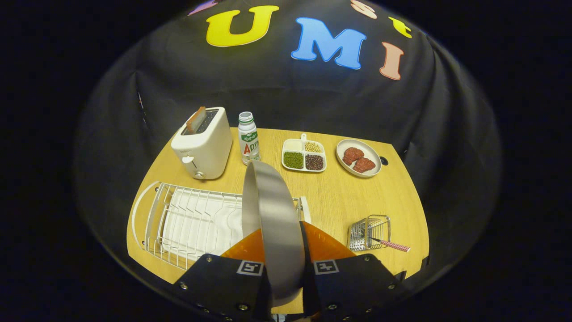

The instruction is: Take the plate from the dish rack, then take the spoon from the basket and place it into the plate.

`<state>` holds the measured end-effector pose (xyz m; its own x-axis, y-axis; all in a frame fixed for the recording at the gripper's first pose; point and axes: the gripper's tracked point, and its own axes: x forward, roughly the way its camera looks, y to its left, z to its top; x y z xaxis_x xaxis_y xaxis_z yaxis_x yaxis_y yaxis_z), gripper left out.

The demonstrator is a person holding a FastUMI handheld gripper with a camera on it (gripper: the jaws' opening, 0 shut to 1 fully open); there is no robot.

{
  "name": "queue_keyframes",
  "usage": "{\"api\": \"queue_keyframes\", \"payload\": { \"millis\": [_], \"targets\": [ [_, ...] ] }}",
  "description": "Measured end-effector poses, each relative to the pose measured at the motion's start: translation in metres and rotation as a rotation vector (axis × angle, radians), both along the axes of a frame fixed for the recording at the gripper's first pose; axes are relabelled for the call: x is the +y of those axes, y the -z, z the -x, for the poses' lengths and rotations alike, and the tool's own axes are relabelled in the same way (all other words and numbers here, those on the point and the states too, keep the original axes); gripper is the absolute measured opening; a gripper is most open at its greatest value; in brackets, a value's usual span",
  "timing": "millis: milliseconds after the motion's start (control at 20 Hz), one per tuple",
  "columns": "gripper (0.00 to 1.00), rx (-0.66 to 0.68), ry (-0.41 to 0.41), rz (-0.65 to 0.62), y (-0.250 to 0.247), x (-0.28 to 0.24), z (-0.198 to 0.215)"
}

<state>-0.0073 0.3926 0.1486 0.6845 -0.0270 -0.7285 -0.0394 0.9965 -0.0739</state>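
Observation:
A metal plate (273,214) stands on edge between my two orange fingers (243,248), and my gripper (282,250) is shut on it. The plate hangs above the right end of the white wire dish rack (187,221), clear of its slots. To the right, beyond the fingers, a small wire basket (369,232) lies on the table with a spoon (393,245) in it; its pink patterned handle sticks out to the right.
On the wooden table (339,201) a white toaster (203,143) with a slice in it and a bottle (248,137) stand at the back left. A divided dish of beans (304,155) and a plate of meat (359,158) sit at the back right.

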Motion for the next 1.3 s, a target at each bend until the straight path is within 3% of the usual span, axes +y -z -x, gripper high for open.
{"api": "queue_keyframes", "payload": {
  "millis": [600,950,1300],
  "targets": [
    [0.26,-0.064,-0.017,-0.142,-0.049,-0.091,0.056],
    [0.26,-0.044,0.022,-0.168,-0.030,-0.157,0.098],
    [0.26,0.024,0.048,-0.251,0.019,-0.181,0.132]
  ]
}}
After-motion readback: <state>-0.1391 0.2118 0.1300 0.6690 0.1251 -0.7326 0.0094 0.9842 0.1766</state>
